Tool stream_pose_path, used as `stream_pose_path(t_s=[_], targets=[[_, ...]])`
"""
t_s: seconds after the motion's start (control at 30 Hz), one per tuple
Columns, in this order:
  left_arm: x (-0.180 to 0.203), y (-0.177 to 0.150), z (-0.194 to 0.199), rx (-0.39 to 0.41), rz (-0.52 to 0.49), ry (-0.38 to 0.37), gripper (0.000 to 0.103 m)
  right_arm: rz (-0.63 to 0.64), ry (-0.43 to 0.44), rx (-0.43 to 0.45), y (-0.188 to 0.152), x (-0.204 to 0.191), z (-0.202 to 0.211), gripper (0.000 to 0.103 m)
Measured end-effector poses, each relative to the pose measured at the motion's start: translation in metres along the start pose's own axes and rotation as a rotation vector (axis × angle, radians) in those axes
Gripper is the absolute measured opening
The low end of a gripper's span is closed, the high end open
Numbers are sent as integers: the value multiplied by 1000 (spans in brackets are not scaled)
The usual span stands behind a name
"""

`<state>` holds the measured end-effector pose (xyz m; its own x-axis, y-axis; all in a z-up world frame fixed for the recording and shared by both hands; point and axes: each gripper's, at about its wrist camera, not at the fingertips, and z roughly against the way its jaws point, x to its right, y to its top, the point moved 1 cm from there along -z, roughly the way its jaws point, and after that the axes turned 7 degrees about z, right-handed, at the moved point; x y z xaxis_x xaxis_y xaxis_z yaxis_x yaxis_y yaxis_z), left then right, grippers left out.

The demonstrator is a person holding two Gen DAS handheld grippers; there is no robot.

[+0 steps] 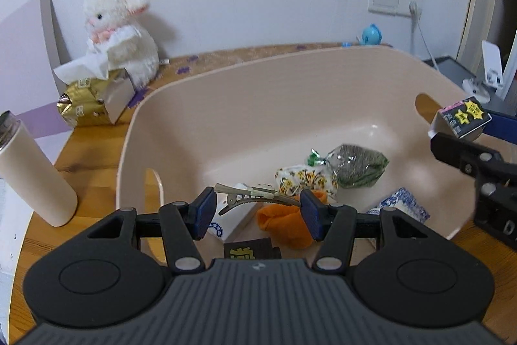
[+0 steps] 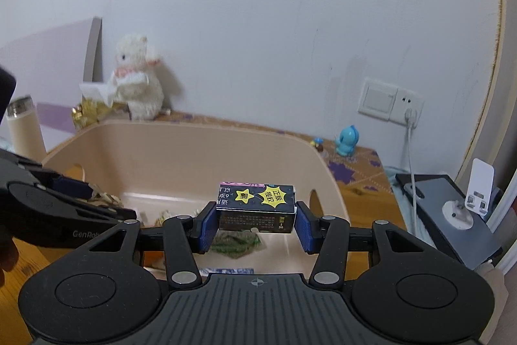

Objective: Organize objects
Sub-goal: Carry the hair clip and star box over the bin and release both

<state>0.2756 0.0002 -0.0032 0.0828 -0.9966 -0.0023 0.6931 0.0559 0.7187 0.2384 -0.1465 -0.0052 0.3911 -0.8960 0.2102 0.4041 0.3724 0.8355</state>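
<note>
Wooden desk under the pink tub: my left claw pinches a hair clip end to end above it, right claw a small box. Either could slip, the clip especially.

Soft, even indoor light, fairly dim, with a cool cast on the wall. The plush rabbit throws a gentle shadow to its right on the wall. A small glare spot marks the basin floor. Fisheye bending curves all edges, corners go dark, and the nearest gripper parts look slightly blurred
</note>
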Motion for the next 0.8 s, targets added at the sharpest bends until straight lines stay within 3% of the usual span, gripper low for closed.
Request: stream_pose_path(t_s=[0.2,0.23,0.33,0.37,0.43,0.47,0.8], targets=[[1,-1,-5,-29,-13,-5,59,3,-12,-44,-5,-4,-8,50],[0,-1,-3,-27,-10,-12,60,0,-15,-43,-5,-4,-7,57],[-2,0,6,-25,-8,-34,60,-5,-16,-28,-4,-2,5,64],[-2,0,10,-24,-12,-36,62,-6,-18,-21,-3,-3,9,66],[-3,2,20,-12,-11,-19,83,-14,-20,-10,-1,-3,21,68],[-5,2,27,-3,-7,-25,87,-20,-20,-8,0,-3,26,69],[-14,0,79,25,-5,-37,90,-81,20,-30,4,-4,75,85]])
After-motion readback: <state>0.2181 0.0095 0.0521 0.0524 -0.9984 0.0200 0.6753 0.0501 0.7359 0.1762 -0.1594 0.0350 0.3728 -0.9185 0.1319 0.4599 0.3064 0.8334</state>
